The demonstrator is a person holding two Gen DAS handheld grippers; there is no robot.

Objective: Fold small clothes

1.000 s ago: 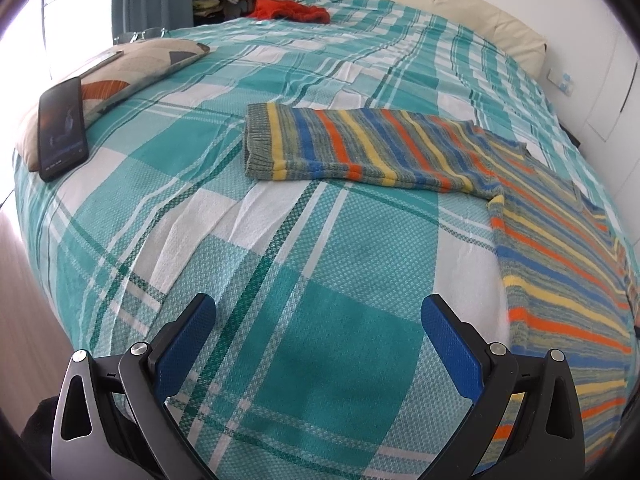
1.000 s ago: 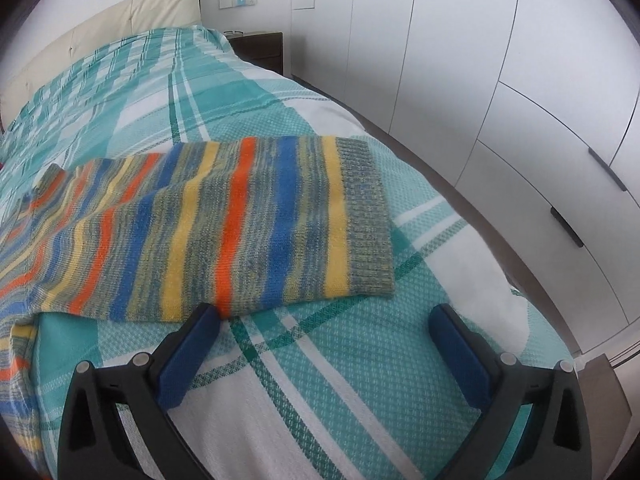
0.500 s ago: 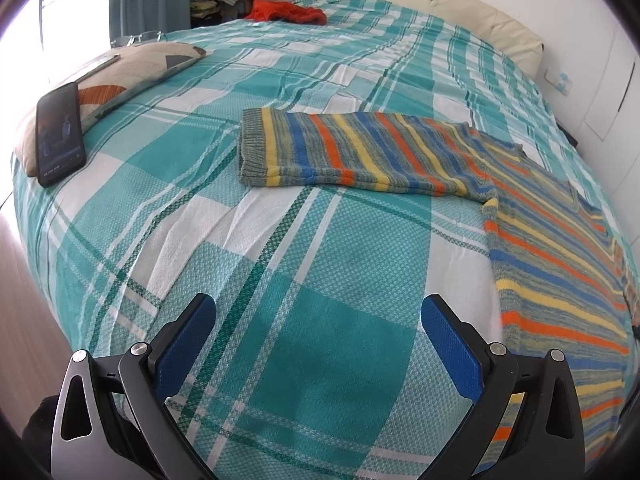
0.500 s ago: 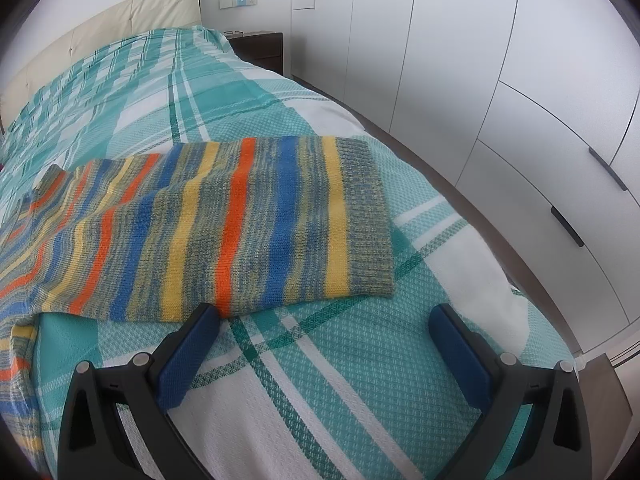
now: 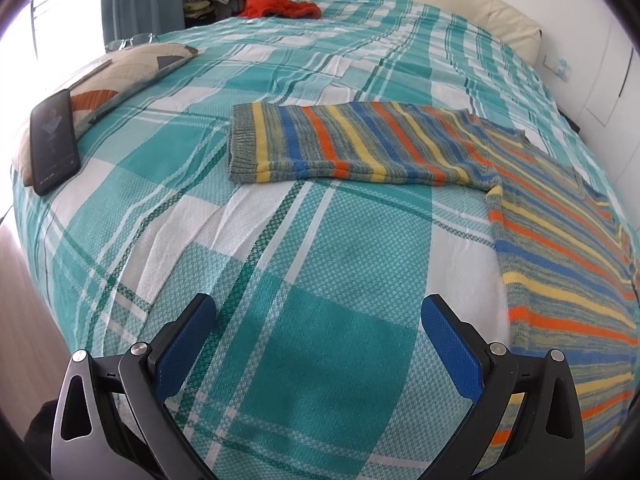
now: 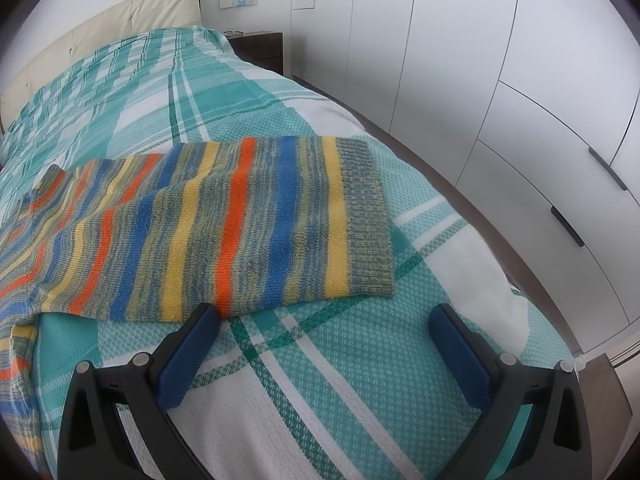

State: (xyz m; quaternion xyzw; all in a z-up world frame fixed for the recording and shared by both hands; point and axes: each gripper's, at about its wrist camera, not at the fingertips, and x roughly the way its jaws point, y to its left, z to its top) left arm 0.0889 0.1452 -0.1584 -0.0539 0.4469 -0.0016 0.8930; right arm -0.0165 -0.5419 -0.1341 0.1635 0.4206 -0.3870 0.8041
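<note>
Both hand-held grippers open nr sweater (image 5: 560, 248)

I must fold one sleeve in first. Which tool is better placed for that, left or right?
Probably right. The right tool hangs open at the near sleeve edge; the left tool is open over bare bedspread, far from its sleeve.

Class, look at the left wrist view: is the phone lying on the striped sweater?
No, the phone leans on a cushion, apart from the sweater.

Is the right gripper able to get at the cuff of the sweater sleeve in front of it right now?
Probably yes. The right gripper is open and empty, the striped sleeve lies flat on the bedspread, and nothing sits between the fingers and its ribbed cuff.
</note>
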